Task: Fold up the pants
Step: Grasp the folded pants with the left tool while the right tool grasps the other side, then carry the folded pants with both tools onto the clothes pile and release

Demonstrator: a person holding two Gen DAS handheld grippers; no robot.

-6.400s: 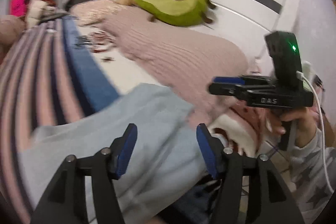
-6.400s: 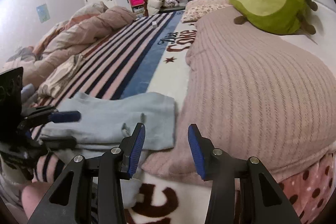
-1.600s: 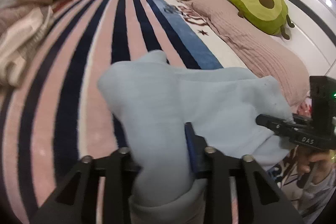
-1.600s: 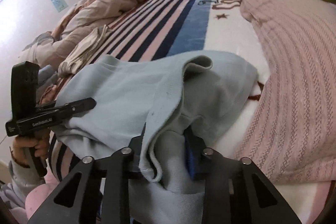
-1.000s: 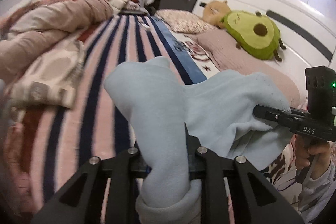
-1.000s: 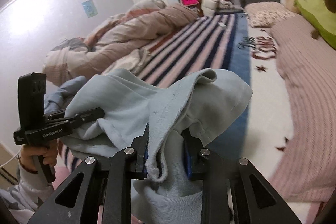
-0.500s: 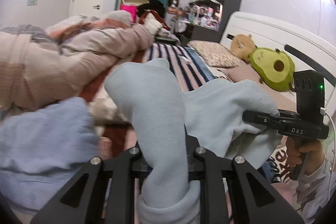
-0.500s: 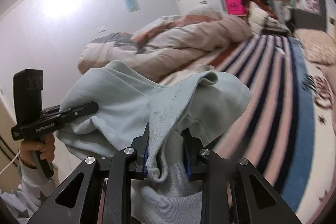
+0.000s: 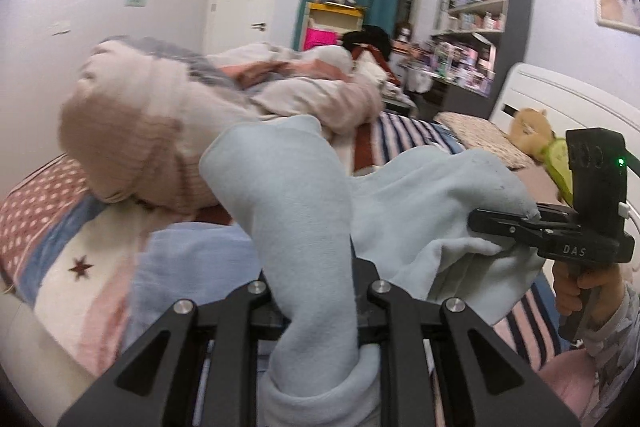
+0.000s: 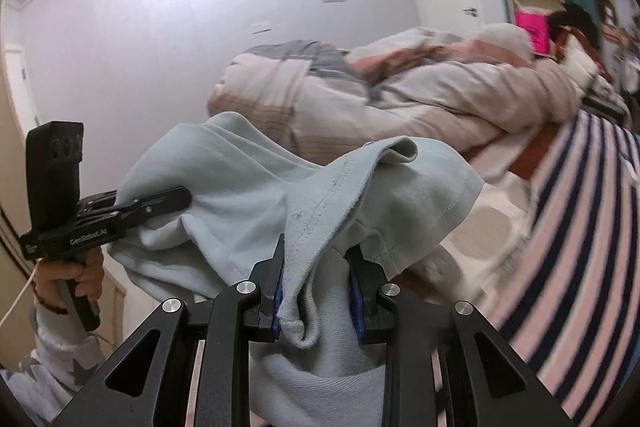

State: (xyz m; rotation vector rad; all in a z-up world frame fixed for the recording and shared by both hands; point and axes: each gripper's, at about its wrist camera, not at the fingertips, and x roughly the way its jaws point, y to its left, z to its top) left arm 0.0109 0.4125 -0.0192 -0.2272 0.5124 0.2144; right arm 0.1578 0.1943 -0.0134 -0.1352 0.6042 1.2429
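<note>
- Pale blue soft fleece pants (image 9: 420, 211) are off the bed, slung between the two tools, sagging in the middle.
- Left gripper (image 9: 314, 291): jaws pressed together, pinching a thick bunched fold of the pants; cloth spills over the top and down past the linkage. Also seen side-on in the right view (image 10: 160, 201), clamped on the far edge.
- Right gripper (image 10: 316, 291): blue pads nipping a stitched hem or seam edge, fabric draped forward over the jaws. Seen in the left view (image 9: 504, 225), biting the opposite edge.
- Two grips well apart on one garment: likely so it hangs spread and can be laid down flat, not in a heap.
- Below: striped pink, white and navy fleece blanket (image 10: 580, 211); a rumpled pink and grey duvet (image 10: 420, 95) is piled behind.
- Judgement: carry or reposition step; no clean fold visible yet.
- Risk: bulky pinch, some layers may slip.
</note>
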